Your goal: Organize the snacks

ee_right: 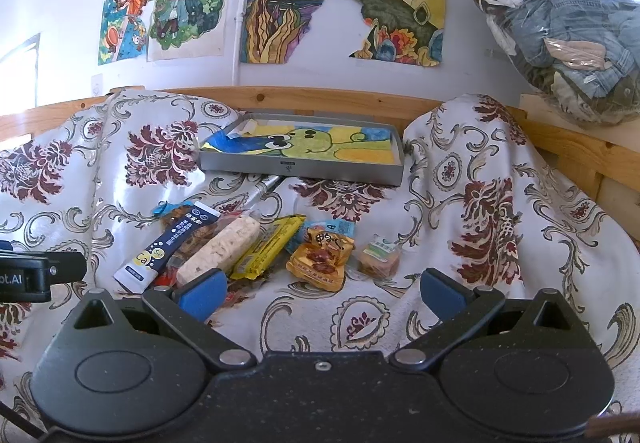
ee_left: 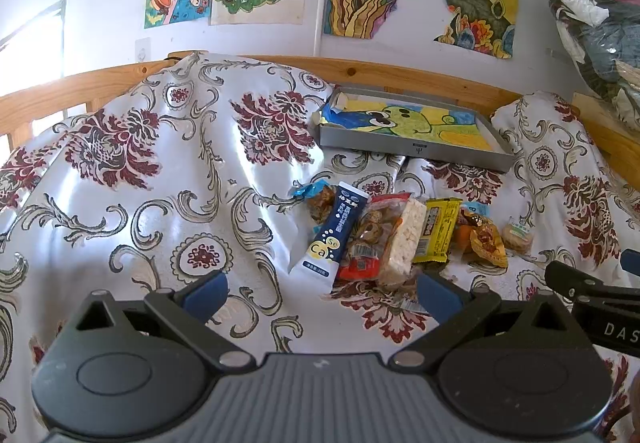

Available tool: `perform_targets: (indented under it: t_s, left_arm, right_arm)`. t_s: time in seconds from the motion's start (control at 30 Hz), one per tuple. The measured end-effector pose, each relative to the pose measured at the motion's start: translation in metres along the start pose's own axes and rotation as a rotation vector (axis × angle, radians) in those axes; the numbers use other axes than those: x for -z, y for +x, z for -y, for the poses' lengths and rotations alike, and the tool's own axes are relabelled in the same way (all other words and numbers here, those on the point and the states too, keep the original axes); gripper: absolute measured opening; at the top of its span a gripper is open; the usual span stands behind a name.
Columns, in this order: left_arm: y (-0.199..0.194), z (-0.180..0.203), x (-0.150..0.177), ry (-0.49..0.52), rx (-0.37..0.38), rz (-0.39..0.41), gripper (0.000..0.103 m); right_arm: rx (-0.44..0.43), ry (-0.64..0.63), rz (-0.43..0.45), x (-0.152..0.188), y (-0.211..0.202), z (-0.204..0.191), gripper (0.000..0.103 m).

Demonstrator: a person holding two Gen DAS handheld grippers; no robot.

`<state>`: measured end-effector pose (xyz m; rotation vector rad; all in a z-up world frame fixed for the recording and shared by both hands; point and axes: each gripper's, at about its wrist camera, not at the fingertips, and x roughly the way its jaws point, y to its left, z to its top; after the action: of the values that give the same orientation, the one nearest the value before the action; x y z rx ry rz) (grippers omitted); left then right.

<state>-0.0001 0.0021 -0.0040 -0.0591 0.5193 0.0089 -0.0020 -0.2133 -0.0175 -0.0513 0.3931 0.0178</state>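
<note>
A row of wrapped snacks lies on the floral cloth: a dark blue and white pouch (ee_left: 335,235) (ee_right: 168,248), a pale rice bar (ee_left: 404,239) (ee_right: 222,249), a yellow bar (ee_left: 436,229) (ee_right: 269,251), an orange packet (ee_left: 486,239) (ee_right: 320,259) and a small clear-wrapped cake (ee_left: 517,234) (ee_right: 380,258). Behind them sits a grey tray (ee_left: 404,150) (ee_right: 300,171) lined with a drawing. My left gripper (ee_left: 320,293) hangs open just in front of the pouch and rice bar. Also open, my right gripper (ee_right: 320,293) hovers before the orange packet, its left finger near the rice bar.
The floral cloth (ee_left: 168,179) (ee_right: 480,211) bulges over humps left and right of the snacks. A wooden rail (ee_left: 360,69) (ee_right: 320,97) runs behind. A plastic bag of clothes (ee_left: 596,27) (ee_right: 560,15) hangs at the upper right. Drawings cover the wall.
</note>
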Motion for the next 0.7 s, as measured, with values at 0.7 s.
perform_targets:
  t_s: [0.7]
  left_arm:
    - [0.0062, 0.0068, -0.0035, 0.004, -0.021, -0.034, 0.103]
  right_arm:
    - [0.056, -0.009, -0.096, -0.0056, 0.0062, 0.0016, 0.102]
